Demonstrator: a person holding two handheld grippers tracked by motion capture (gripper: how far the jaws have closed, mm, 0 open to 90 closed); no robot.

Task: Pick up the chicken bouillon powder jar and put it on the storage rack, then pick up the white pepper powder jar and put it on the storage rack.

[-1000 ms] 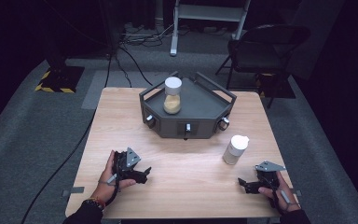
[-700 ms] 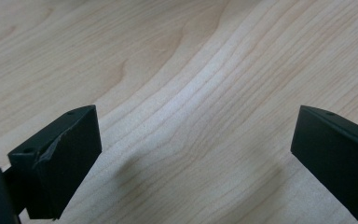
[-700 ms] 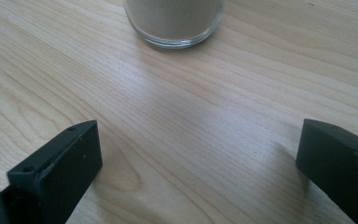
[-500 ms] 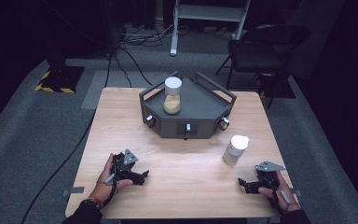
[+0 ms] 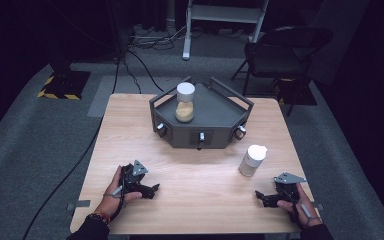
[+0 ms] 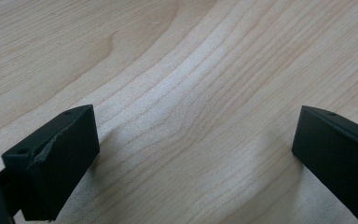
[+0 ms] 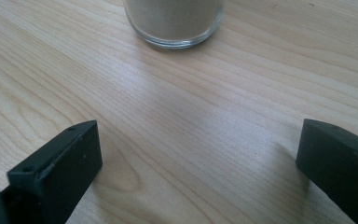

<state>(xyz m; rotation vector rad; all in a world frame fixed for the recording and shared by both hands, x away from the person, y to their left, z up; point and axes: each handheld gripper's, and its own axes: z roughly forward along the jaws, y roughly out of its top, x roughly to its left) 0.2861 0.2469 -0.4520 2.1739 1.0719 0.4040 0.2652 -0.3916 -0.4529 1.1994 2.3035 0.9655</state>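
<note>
Left gripper (image 5: 152,190): jaws spread, nothing held, lower left
Right gripper (image 5: 258,196): jaws spread, nothing held, lower right
White-lidded glass jar (image 5: 252,160): stood right of centre, untouched
Progress: nothing grasped yet; the approach is judged left

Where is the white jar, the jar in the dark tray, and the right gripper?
white jar (image 5: 251,161), high view, on the middle of its side.
jar in the dark tray (image 5: 185,102), high view, on its glass body.
right gripper (image 5: 261,196), high view, between the tips of its open jaws.
</note>
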